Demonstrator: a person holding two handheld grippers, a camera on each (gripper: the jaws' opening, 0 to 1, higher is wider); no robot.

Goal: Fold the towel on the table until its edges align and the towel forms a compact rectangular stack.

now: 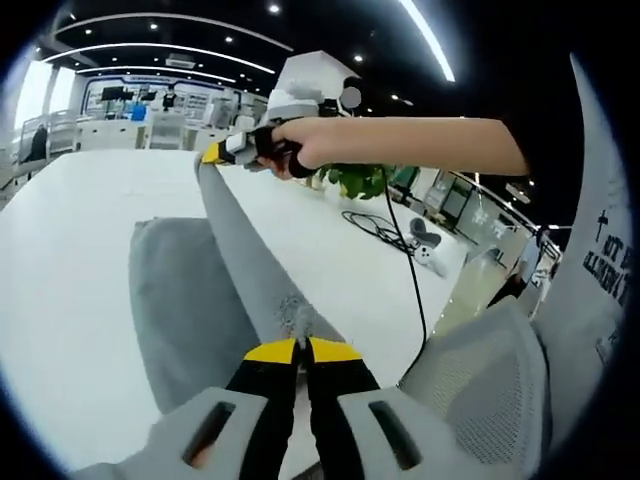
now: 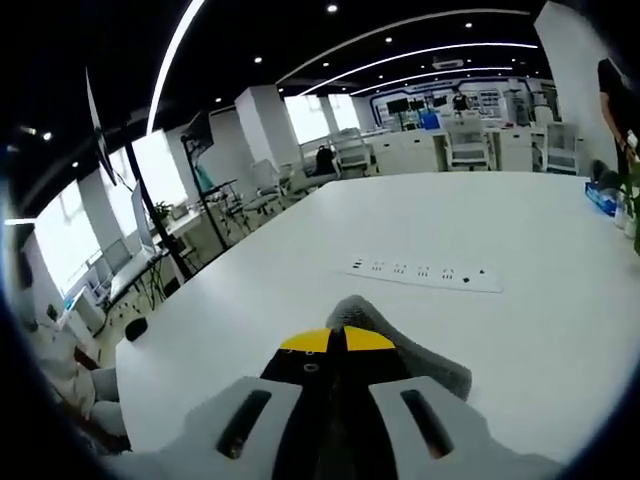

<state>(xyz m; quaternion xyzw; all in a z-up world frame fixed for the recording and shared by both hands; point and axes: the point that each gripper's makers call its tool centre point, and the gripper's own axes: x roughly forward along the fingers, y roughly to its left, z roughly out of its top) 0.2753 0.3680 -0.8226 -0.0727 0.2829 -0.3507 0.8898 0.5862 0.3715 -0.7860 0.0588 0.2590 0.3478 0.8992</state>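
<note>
towel [image 1: 185,300] | grey, partly lying on white worktop [image 1: 70,260], one edge lifted taut | left gripper [image 1: 300,345] pinched closed on near corner | right gripper [image 1: 215,153] clamped on far corner | I judge both hold the edge level to fold it over squarely

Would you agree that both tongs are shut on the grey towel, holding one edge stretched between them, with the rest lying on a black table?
Not quite: the table is white, as the left gripper view shows. The rest holds: the left tongs and right tongs are both shut on the grey towel, one edge stretched between them.
</note>
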